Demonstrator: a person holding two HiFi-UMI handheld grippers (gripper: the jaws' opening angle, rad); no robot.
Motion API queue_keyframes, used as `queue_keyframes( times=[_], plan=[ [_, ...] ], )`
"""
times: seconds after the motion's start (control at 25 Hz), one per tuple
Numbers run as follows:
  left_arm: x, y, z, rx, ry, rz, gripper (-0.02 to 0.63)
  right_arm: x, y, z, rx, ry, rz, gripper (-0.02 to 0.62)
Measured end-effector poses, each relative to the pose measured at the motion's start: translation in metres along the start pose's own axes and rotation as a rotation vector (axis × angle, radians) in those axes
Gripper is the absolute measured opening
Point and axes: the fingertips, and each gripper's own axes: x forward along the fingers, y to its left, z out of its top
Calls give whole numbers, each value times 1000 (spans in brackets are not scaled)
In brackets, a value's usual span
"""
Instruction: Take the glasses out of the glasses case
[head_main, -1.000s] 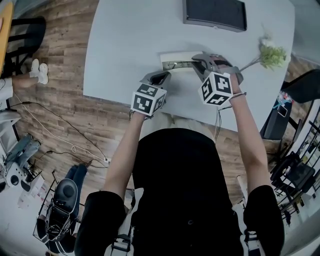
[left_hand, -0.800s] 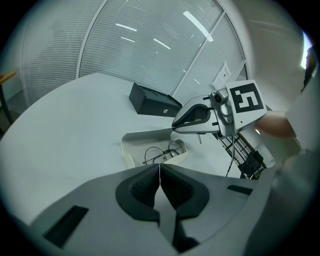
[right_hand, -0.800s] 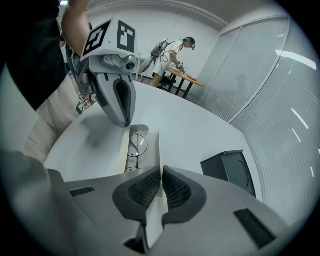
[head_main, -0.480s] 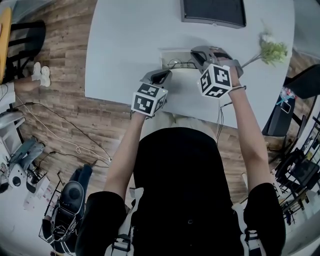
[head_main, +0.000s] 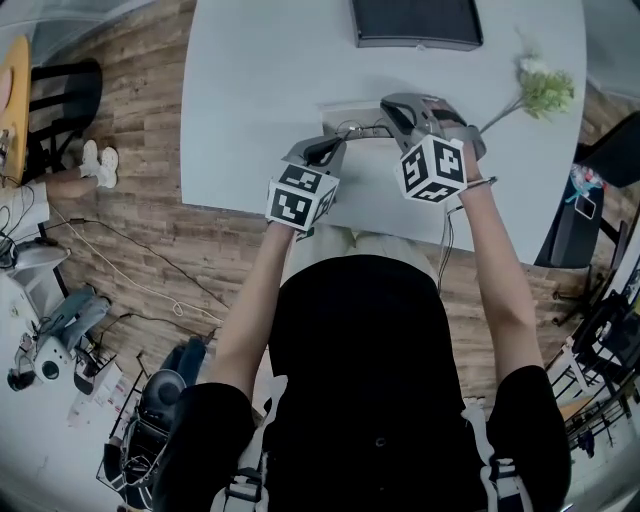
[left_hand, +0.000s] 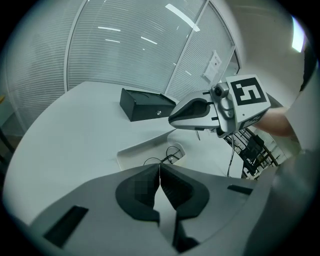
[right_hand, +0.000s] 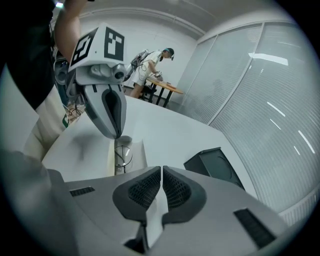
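Left gripper (left_hand: 160, 166): jaws pressed together, thin frame of the glasses (left_hand: 173, 151) running into their tips. Glasses sat in the open white case (left_hand: 134, 151) on the grey table (left_hand: 75, 135). Right gripper (right_hand: 161, 169), just beside the case: jaws had just been closing, down to a narrow slit, nothing between them.

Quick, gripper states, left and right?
Left gripper: closed, tips at the glasses in the case; whether it pinches them cannot be told.
Right gripper: jaws have just been closing, now shut, nothing visible between them.
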Motion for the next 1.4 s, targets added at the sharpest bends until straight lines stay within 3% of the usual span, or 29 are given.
queue_keyframes(
  times=[0.28, 0.48, 0.92, 1.4],
  plan=[
    [12, -6, 15, 97, 25, 3, 25, -50, -21, 4, 200, -95, -107, 18],
    [23, -11, 19, 183, 63, 4, 25, -87, -21, -1, 433, -174, -128, 18],
    [43, -18, 19, 363, 156, -42, 25, -136, 0, -13, 808, -294, -187, 18],
    [66, -27, 19, 530, 265, -153, 40, -144, 44, -46, 1057, -296, -186, 18]
  ],
)
